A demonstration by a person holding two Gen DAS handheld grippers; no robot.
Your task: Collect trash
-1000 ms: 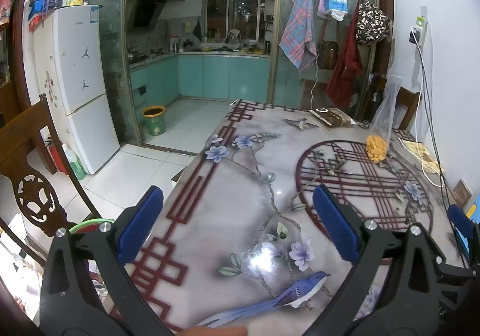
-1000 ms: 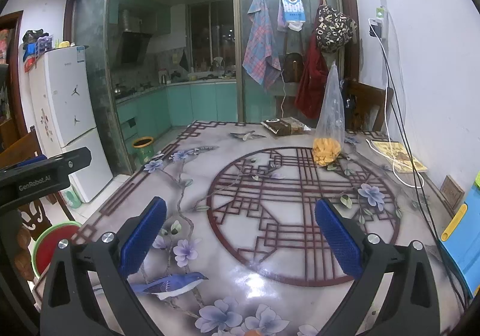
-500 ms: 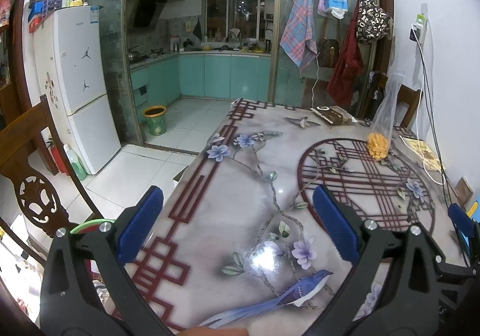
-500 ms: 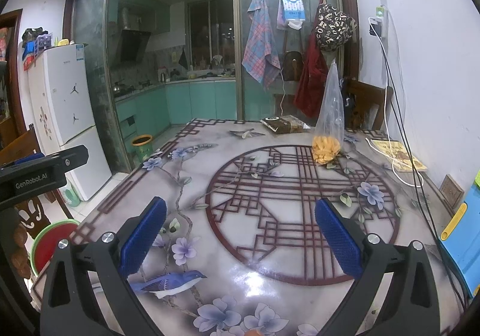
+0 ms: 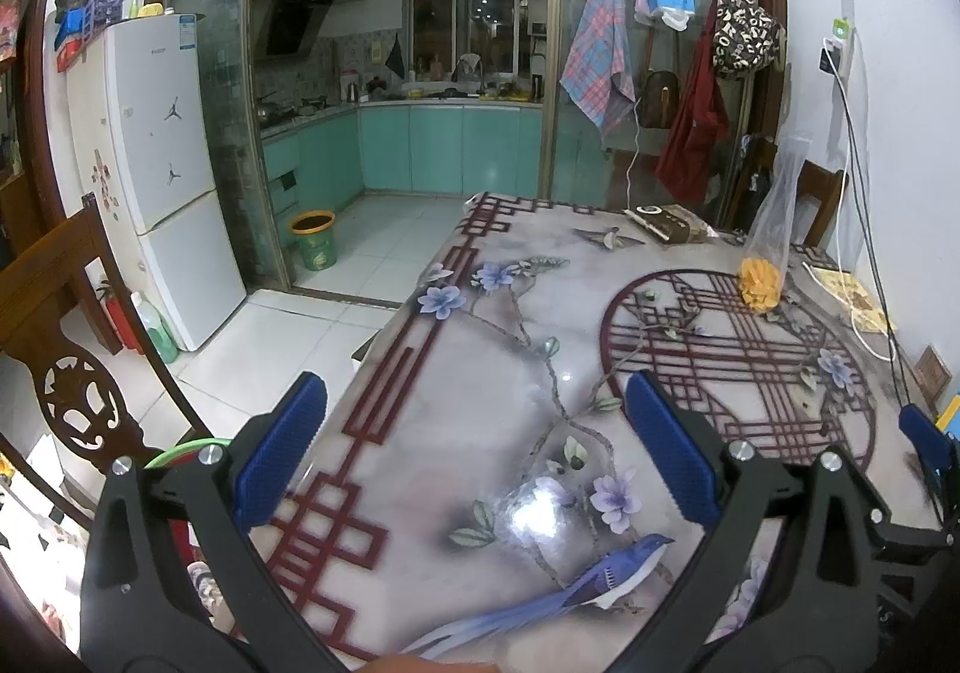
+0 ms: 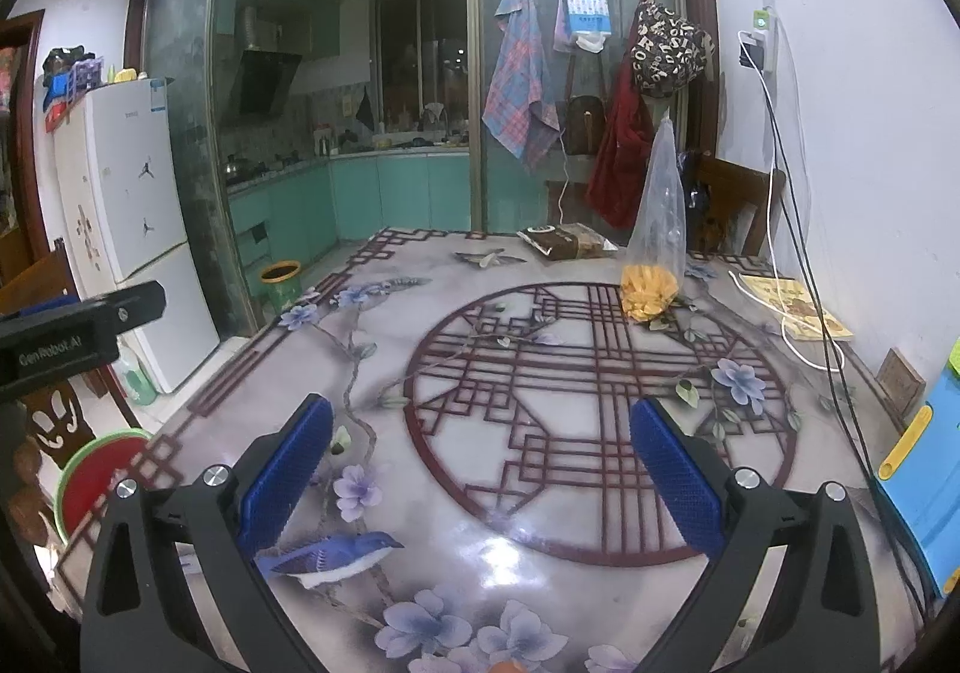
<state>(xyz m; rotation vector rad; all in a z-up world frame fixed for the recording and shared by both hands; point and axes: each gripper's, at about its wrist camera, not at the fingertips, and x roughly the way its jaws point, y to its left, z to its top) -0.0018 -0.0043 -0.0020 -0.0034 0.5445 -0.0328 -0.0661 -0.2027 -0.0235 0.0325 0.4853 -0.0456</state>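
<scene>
Left tool [image 5: 477, 451] crept forward; bag [image 5: 771, 247] far ahead.

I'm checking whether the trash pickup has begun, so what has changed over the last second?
Hardly anything. The left gripper has eased slightly forward and leftward over the flower-patterned table; the right gripper has barely shifted. Nothing was taken hold of or let go. Both stay open and empty, and the clear plastic bag with orange contents and the dark flat packet stay where they were.
</scene>
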